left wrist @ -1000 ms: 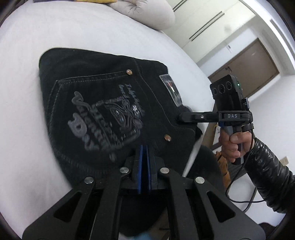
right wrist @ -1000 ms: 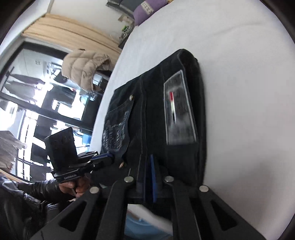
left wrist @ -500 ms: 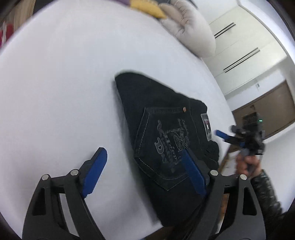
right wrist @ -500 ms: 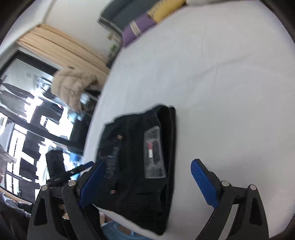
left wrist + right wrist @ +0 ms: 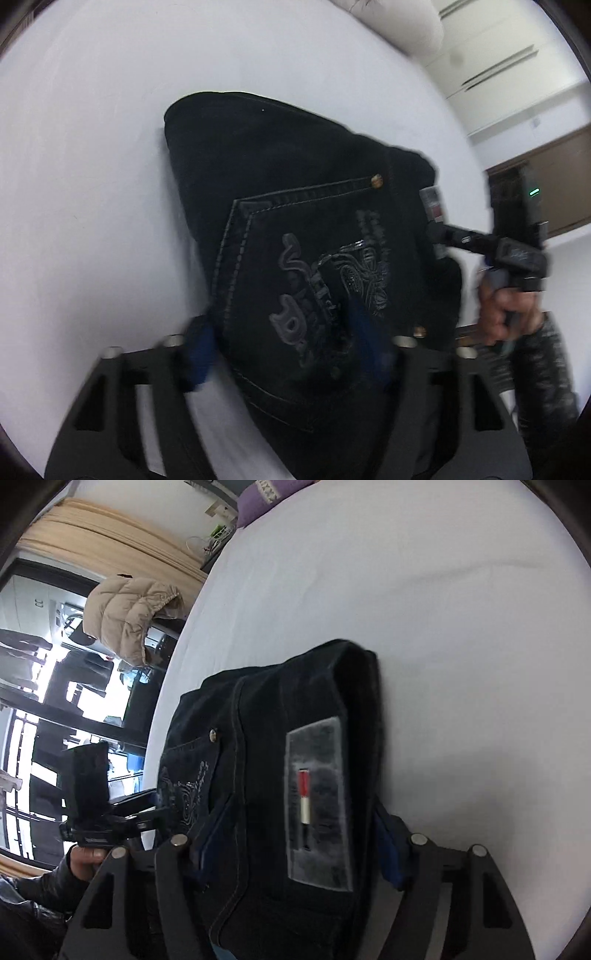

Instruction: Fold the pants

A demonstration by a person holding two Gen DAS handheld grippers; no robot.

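On the white bed (image 5: pixel 461 609), folded pants (image 5: pixel 314 240) lie between the left tool's (image 5: pixel 284 343) spread fingers.

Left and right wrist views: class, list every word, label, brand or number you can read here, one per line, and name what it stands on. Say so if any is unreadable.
No text here reads with certainty.
Raised lettering on the pants' back pocket: blurred, unreadable.
Waistband patch: a red and white bar shows, its print too blurred.
Marking on the right gripper body: too small.
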